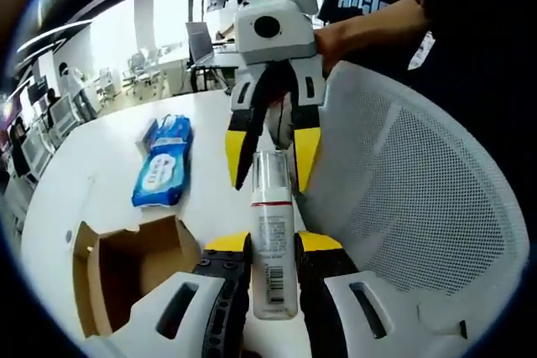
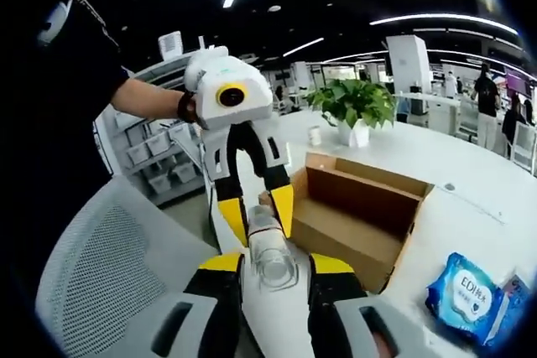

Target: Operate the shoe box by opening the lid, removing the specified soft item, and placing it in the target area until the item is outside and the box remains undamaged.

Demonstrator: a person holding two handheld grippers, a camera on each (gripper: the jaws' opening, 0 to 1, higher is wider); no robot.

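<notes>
So the cardboard shoe box [image 2: 357, 211] is sitting open on the white table [image 2: 470, 199], flaps up, and its inside is looking bare as far as can be seen; in the left gripper view the box [image 1: 126, 266] is down at about 8 o'clock. A clear spray bottle [image 1: 273, 249] with a barcode label is being held out over the table edge, outside the box. It's being clamped by the left gripper [image 1: 273, 282] around its lower body, while the right gripper [image 1: 270, 157] is being closed on its cap end from 12 o'clock. In the right gripper view, the bottle [image 2: 270, 251] is being seen end-on between both grippers. A blue wet wipes pack [image 1: 164, 165] is lying at 10 o'clock, well apart from the box. A white mesh chair back [image 1: 419, 199] is crowding in at 3 o'clock, and a potted plant [image 2: 352, 106] is standing beyond the box.
</notes>
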